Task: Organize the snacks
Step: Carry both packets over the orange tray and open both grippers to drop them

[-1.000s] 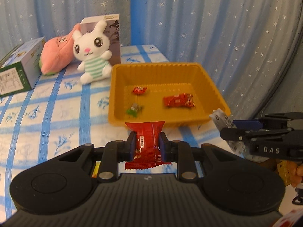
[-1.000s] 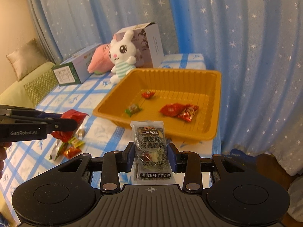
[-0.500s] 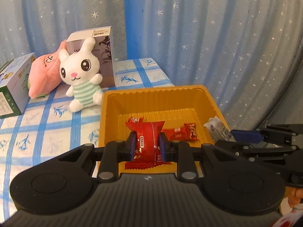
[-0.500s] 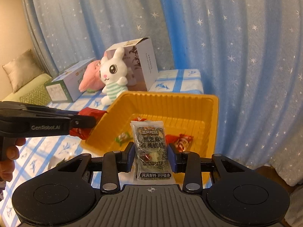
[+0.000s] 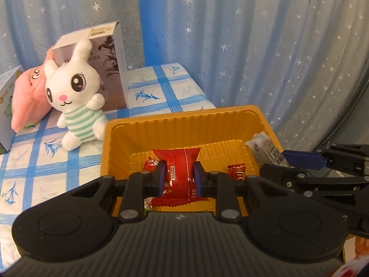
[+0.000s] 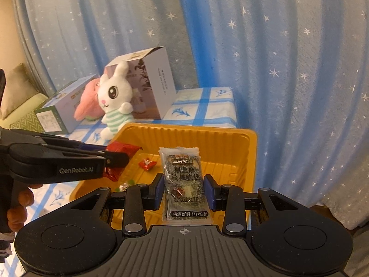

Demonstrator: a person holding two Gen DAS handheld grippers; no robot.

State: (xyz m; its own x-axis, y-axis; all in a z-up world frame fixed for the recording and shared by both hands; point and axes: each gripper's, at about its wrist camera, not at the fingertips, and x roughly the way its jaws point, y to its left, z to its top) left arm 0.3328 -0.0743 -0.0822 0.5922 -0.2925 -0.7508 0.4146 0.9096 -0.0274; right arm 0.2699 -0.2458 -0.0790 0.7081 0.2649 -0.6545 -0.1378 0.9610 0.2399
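My left gripper (image 5: 180, 177) is shut on a red snack packet (image 5: 178, 166) and holds it above the near part of the orange tray (image 5: 184, 120). My right gripper (image 6: 183, 188) is shut on a clear packet with dark print (image 6: 183, 180), also above the tray (image 6: 207, 136). In the tray lie small red candies (image 5: 237, 172) (image 6: 147, 163) and a green-and-white candy (image 6: 125, 184). The right gripper with its packet (image 5: 265, 149) shows at the tray's right rim in the left wrist view. The left gripper (image 6: 115, 159) shows at the left in the right wrist view.
A white bunny plush (image 5: 76, 101), a pink plush (image 5: 27, 97) and two boxes (image 6: 147, 80) (image 6: 60, 108) stand behind the tray on the blue-checked tablecloth (image 5: 166, 92). A starry blue curtain (image 5: 253, 46) hangs close behind and to the right.
Both grippers have moved forward over the tray, each still holding its packet. The tray now lies right under the fingers in both views.
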